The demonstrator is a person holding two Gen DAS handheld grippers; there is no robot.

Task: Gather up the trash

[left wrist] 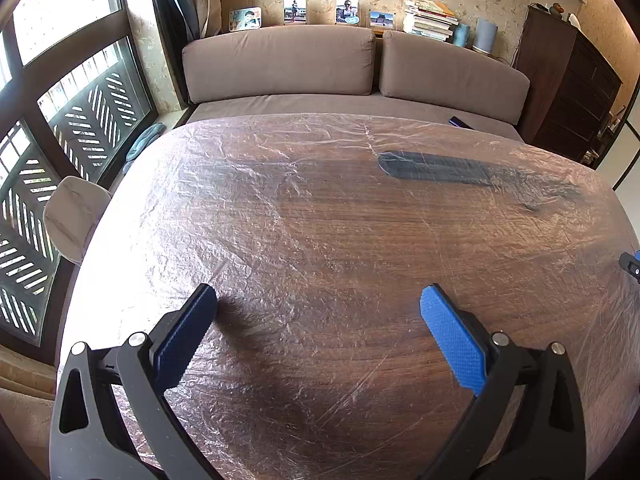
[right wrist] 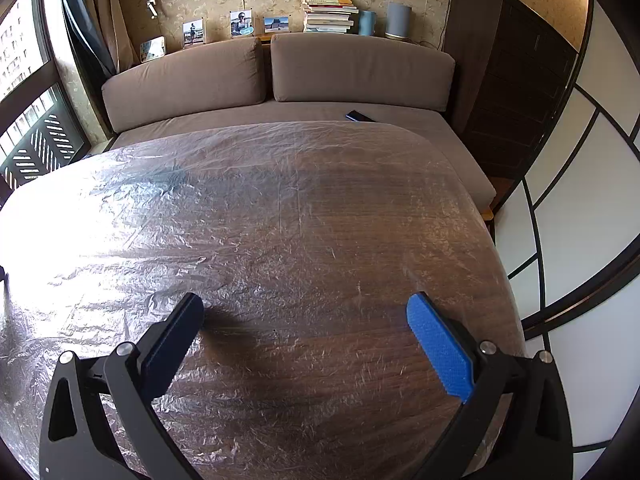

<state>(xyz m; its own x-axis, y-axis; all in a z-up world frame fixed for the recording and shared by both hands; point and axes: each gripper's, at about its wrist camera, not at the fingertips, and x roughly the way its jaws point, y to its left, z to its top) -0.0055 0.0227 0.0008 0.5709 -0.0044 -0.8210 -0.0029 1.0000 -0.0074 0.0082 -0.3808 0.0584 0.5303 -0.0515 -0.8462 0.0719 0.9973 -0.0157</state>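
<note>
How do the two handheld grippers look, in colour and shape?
Both look alike. The left gripper has black triangular frame arms with cut-out holes and silver round bolt heads. Its fingers are flat, rounded at the tip and carry blue knurled pads. The right gripper has the same black frame, silver bolts and blue textured pads. No cables, markings or sleeves show.

We see the surface with plastic sheet over it, sofa behind it, a phone on the sofa seat. Shelf behind the sofa carries photos left, book stack right. Window left, cabinet right of the sofa.
</note>
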